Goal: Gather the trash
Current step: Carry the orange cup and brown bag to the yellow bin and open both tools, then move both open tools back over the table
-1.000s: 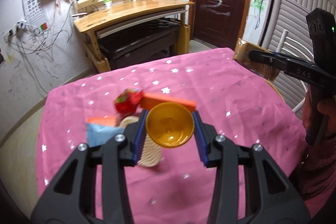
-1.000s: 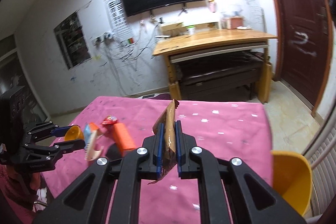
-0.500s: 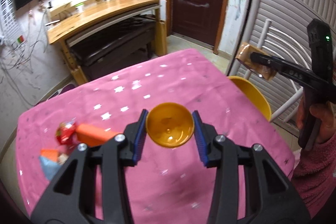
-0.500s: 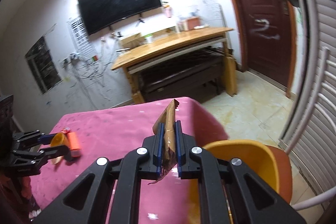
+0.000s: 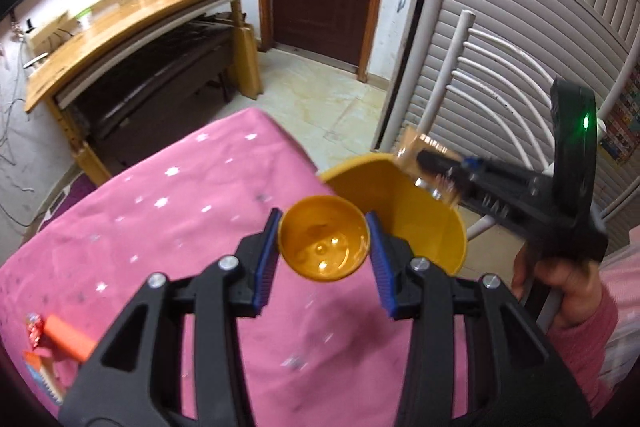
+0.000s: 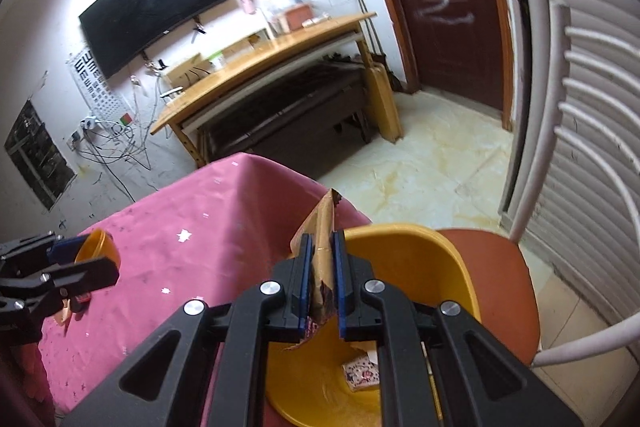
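The left gripper (image 5: pixel 323 242) pinches a small orange cup (image 5: pixel 323 243) by its sides between blue pads, its open mouth facing the camera; the inside looks glossy and holds nothing that can be made out. Just beyond and to the right of this gripper sits a large yellow bin (image 5: pixel 420 215), resting on an orange chair seat (image 6: pixel 500 275) at the edge of the table (image 5: pixel 180 219), which wears a pink star-print cloth. The right gripper (image 6: pixel 321 279) is pressed together on a brown foil wrapper (image 6: pixel 322 231), which stands upright between its pads and pokes out past the fingertips, directly above the near rim of the yellow bin. Below this gripper, on the bin's floor, lies a small patterned packet (image 6: pixel 360 375) beside a scrap of white paper (image 6: pixel 370 353). Far behind and to the left of the left gripper, at the table's corner, lie an orange block (image 5: pixel 66 339) and a red wrapper (image 5: pixel 34 329) touching it. A person's hand (image 5: pixel 560 279) in a pink sleeve grips the right tool's handle.
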### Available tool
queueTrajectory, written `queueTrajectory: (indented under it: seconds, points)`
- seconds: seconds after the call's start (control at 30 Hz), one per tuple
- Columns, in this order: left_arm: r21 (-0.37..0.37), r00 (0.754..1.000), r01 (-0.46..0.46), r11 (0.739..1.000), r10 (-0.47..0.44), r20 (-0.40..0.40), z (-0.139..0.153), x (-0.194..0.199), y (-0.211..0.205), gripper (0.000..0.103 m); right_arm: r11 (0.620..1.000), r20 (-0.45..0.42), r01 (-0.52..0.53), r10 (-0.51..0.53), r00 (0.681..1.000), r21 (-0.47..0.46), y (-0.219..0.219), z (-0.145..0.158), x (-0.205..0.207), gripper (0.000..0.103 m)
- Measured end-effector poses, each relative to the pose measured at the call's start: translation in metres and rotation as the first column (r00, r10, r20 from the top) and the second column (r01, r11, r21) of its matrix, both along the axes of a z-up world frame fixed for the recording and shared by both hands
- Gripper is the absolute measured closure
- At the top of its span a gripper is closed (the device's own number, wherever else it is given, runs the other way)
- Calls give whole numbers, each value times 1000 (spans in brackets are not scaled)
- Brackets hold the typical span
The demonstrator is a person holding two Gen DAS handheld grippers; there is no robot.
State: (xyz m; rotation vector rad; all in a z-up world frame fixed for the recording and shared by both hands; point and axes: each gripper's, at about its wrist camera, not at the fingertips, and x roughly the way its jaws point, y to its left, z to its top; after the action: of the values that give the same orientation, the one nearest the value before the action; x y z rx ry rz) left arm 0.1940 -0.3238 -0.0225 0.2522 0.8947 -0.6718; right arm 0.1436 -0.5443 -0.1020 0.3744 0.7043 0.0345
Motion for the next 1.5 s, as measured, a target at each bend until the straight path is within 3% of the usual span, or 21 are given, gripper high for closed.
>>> queueTrajectory:
  seconds: [0.47,0.53,0.6,0.63,0.7,0.8,1.17,1.5]
  points:
    - [48,997,19,999,-15,-74,-41,31,-68,63,999,-78,23,-19,997,43,-22,-18,2,91]
    - [51,997,16,999,-12,-79,-44,34,-75,56,998,-78,32,-27,997,57,-28,-19,0,86]
    - [49,997,2,999,2,-80,-44,35,-78,24,997,-84,36,-31,996,66,-31,-22,-1,73]
    - [37,997,-16,999,18,-70,-43,35,-78,22,997,-84,38,-32,996,71,-33,-22,-1,62]
    - [36,997,-26,999,28,-71,-42,34,-78,22,996,-83,40,-33,996,81,-35,-22,-1,51]
    - [37,997,-32,999,35,-69,-39,32,-75,22,996,-80,41,-34,996,81,-35,-21,-2,50]
    - [-43,993,-98,994,94,-76,-17,24,-32,22,998,-54,12,-9,999,54,-19,-11,-1,43]
    - [-95,980,-197,976,196,-22,9,6,53,16,994,50,-112,112,992,-6,42,27,-3,41]
